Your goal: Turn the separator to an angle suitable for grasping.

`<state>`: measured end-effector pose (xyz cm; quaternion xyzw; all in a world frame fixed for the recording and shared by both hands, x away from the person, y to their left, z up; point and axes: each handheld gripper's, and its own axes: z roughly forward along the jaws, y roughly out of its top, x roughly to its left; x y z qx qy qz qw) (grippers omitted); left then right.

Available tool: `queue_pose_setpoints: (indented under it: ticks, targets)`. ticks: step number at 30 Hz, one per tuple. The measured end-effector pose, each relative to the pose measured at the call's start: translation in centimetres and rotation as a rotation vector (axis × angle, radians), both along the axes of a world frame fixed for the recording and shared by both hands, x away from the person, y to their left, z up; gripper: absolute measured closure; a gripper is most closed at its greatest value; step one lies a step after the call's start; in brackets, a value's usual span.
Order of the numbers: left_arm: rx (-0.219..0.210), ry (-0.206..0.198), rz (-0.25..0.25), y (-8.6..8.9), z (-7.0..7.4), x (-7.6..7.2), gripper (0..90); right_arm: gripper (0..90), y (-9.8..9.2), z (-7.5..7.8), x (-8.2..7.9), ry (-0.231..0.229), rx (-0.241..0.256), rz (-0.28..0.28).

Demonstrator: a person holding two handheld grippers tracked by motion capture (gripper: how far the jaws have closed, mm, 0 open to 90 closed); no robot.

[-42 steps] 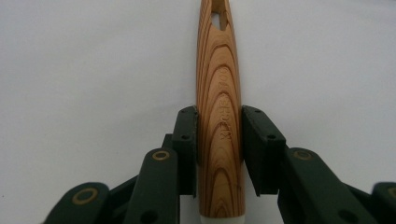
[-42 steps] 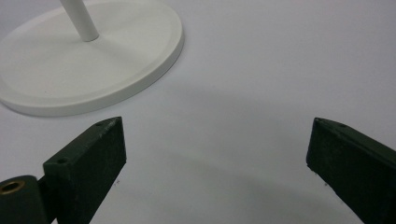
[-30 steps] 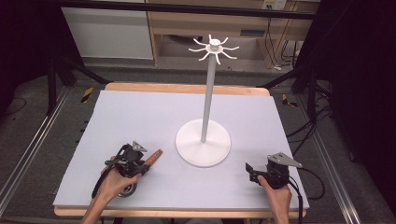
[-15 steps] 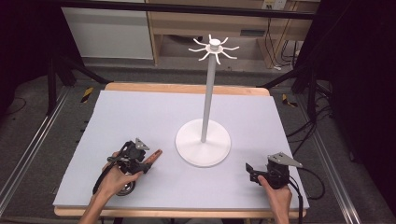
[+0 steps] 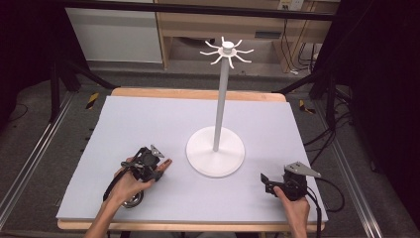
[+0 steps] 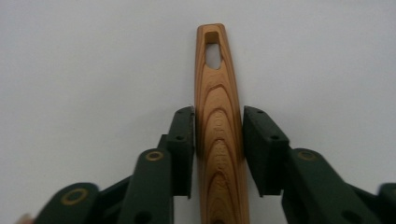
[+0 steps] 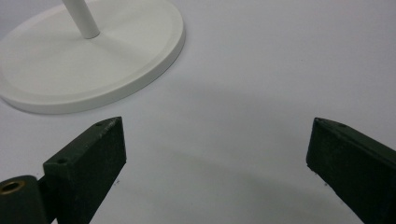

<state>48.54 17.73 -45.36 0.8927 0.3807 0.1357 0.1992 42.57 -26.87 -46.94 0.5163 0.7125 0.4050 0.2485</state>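
Left tool (image 6: 218, 140) first: its two black jaws sit on either side of a slim wooden handle with striped grain and a slotted hole at its far end (image 6: 218, 116), one jaw pressed against it and the other just beside it, so I can't say for sure the pinch is complete. In the high view I've got that left tool (image 5: 157, 171) low over the near-left part of the desk, the handle's tip poking out toward the stand's base.

Now biggest to smallest. Broad pale grey desk with a wooden rim (image 5: 148, 119) carries everything. Standing on it, right of centre, is the tall white stand with a round flat base and a crown of curved hooks on top (image 5: 216, 153); its base edge shows in my right gripper view (image 7: 93, 60). My right tool (image 7: 217, 161) has its jaws spread wide over bare desk, gripping nothing, near the front right corner (image 5: 267, 182), well apart from the left one.
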Motion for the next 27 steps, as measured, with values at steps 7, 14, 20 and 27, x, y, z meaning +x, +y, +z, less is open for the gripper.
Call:
queue_pose_setpoints:
  ticks: [7,14,20,27]
  targets:
    - [0.019,0.029,-0.013,-0.24,0.12,0.31,65.1,5.3,0.0,-0.02,0.03,0.002,0.002,0.002]
    - [-0.023,0.061,-0.02,0.38,0.01,0.77,64.8,5.3,0.03,-0.11,0.11,0.004,-0.004,0.005]
    - [-0.013,0.064,-0.001,0.15,0.07,0.82,66.0,5.4,0.17,-0.16,0.13,0.014,0.002,0.006]
    - [-0.057,0.076,0.004,0.75,-0.01,0.99,67.2,5.3,0.25,-0.3,0.23,0.018,-0.004,0.007]
